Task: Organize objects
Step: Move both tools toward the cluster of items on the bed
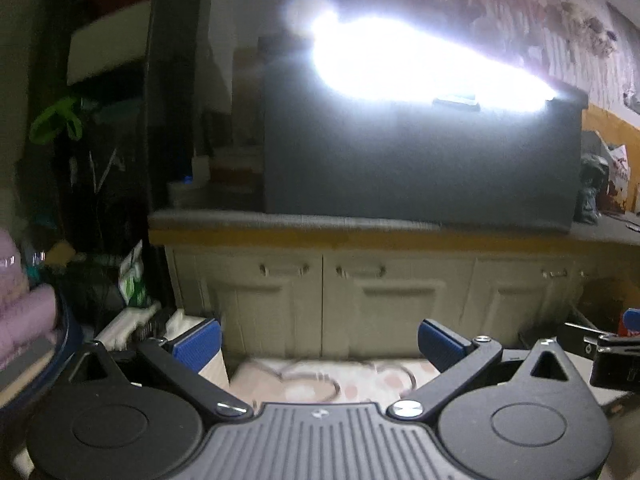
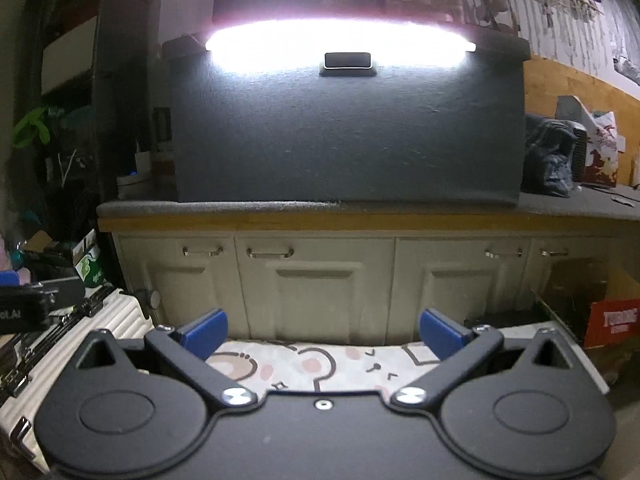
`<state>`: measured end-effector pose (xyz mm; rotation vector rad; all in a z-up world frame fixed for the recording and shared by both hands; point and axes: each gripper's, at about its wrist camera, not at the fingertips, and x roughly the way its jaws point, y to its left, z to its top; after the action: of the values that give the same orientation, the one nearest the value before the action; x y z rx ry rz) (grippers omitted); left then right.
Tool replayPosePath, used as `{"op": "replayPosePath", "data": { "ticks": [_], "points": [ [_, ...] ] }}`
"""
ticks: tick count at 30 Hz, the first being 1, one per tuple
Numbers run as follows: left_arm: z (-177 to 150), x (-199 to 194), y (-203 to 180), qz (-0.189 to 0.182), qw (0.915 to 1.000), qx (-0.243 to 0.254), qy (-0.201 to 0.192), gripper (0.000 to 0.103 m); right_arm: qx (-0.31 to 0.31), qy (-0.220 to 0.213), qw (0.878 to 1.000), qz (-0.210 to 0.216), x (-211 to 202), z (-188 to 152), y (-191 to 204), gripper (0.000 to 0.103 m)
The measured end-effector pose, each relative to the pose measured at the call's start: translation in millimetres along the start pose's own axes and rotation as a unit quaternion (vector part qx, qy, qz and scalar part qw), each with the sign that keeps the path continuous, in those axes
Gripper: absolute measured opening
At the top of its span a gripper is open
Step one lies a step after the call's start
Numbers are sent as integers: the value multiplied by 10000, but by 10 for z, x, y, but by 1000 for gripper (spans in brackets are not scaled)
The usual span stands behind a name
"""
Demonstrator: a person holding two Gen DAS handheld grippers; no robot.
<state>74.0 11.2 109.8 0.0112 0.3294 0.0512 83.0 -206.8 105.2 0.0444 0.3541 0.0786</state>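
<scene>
Both tongs are raised and level, facing a cabinet (image 2: 320, 280) with a dark felt panel (image 2: 348, 128) standing on its tabletop (image 2: 580, 204) under a bright light bar (image 2: 340, 36).

Left tongs (image 1: 318, 340): jaws spread wide, nothing between them. Right tongs (image 2: 322, 330): jaws spread wide, nothing between them. The right tongs also show at the right edge of the left wrist view, so the two tools are held side by side.

Location of the work: no object to be organized is identifiable in either view. A patterned cloth (image 2: 320, 364) with cartoon faces lies just below and ahead of both tongs; it is probably the work surface, but its contents fall below the frame. A ribbed pale suitcase (image 2: 92, 332) sits to the left, and a red-lettered box (image 2: 612, 320) to the right on the floor.

Recommended procedure for the step in hand:
1. Tilt both tongs downward until the cloth fills the view.
2. Pick out one object before descending.
3. Keep the jaws spread until they straddle that object.
4. The left wrist view is smeared; slow the motion so the target stays sharp.
</scene>
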Motion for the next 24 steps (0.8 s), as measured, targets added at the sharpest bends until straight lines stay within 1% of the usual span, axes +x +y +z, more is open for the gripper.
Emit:
{"op": "replayPosePath", "data": {
  "ticks": [1,2,3,4,5,9,13,16,17,19,23,24],
  "points": [
    [-20,24,10,-18,9999,25,-148,103,65,6,10000,57,57,-23,-22,103],
    [-28,61,14,-8,9999,39,-167,103,166,58,9998,109,141,-57,-48,103],
    [-35,121,12,17,9999,38,-102,103,275,139,9994,134,220,-89,-73,103],
    [-54,177,10,30,10000,19,-43,103,442,347,9984,-19,306,-135,-105,103],
    [-79,251,15,39,10000,-16,17,103,556,432,9975,-13,399,-193,-138,103],
    [-256,556,22,154,9995,-38,279,103,757,754,9943,-58,782,-495,-256,103],
    [-516,919,44,243,9970,28,731,103,929,1265,9876,-36,1148,-862,-344,103],
    [-748,1171,118,168,9941,9,1071,103,1093,1813,9773,45,1405,-1152,-435,103],
    [-817,1223,151,119,9937,-9,1117,103,1060,1998,9741,42,1488,-1237,-455,103],
    [-972,1360,236,-107,9916,-96,1288,103,976,2243,9696,-41,1608,-1366,-480,103],
    [-1280,1666,395,-308,9819,-143,1866,103,844,2693,9593,13,1832,-1566,-490,103],
    [-1358,1741,450,-346,9784,-183,2030,103,777,2781,9574,43,1883,-1593,-473,101]
  ]
}}
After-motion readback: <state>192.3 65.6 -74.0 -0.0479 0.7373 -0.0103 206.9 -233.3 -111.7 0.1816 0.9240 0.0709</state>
